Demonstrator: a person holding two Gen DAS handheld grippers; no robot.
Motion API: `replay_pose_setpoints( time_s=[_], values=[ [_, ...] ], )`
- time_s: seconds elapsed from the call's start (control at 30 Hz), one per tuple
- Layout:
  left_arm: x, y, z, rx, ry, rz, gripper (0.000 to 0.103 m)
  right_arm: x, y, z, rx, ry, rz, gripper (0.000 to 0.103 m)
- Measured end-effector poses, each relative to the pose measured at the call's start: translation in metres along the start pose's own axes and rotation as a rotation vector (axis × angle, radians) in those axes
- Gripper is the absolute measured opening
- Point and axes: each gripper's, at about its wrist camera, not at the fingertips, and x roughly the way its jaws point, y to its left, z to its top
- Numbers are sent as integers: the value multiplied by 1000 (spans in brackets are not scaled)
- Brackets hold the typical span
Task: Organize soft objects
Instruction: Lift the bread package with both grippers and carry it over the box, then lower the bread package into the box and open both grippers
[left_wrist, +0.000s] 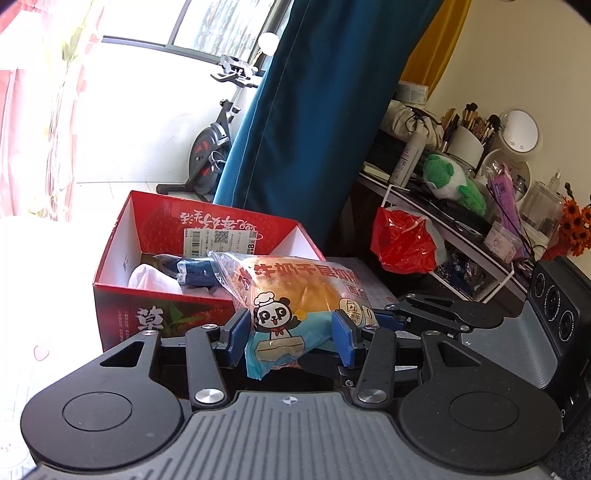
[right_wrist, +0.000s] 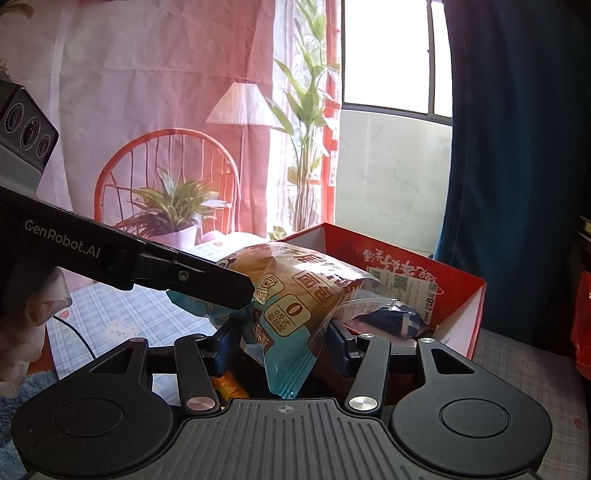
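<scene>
A packaged bread loaf (left_wrist: 295, 291) in a clear and blue wrapper with a panda print is held up by both grippers. My left gripper (left_wrist: 291, 332) is shut on its blue end, one blue pad on each side. My right gripper (right_wrist: 282, 338) is shut on the other end of the same bread pack (right_wrist: 295, 295). The left gripper's black arm (right_wrist: 147, 258) crosses the right wrist view from the left. Just behind the bread stands an open red cardboard box (left_wrist: 147, 236) holding a dark blue packet (left_wrist: 195, 273) and something white (left_wrist: 151, 277).
A cluttered shelf at right carries a green and white plush toy (left_wrist: 454, 181), a red plastic bag (left_wrist: 402, 240), brushes and a round mirror. A blue curtain (left_wrist: 314, 129) hangs behind the box. A checked cloth (right_wrist: 110, 314) covers the surface. A gloved hand (right_wrist: 22, 332) shows at left.
</scene>
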Motion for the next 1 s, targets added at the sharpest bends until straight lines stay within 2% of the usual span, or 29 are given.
replay_pose_setpoints(
  time_s=[0.5,1.0],
  values=[
    [82,8,60,13,67,2,50,58,-83,26,89,28,-11,47],
    [154,51,91,-58,117,29,50,137,-132,42,150,120,-12,47]
  ],
)
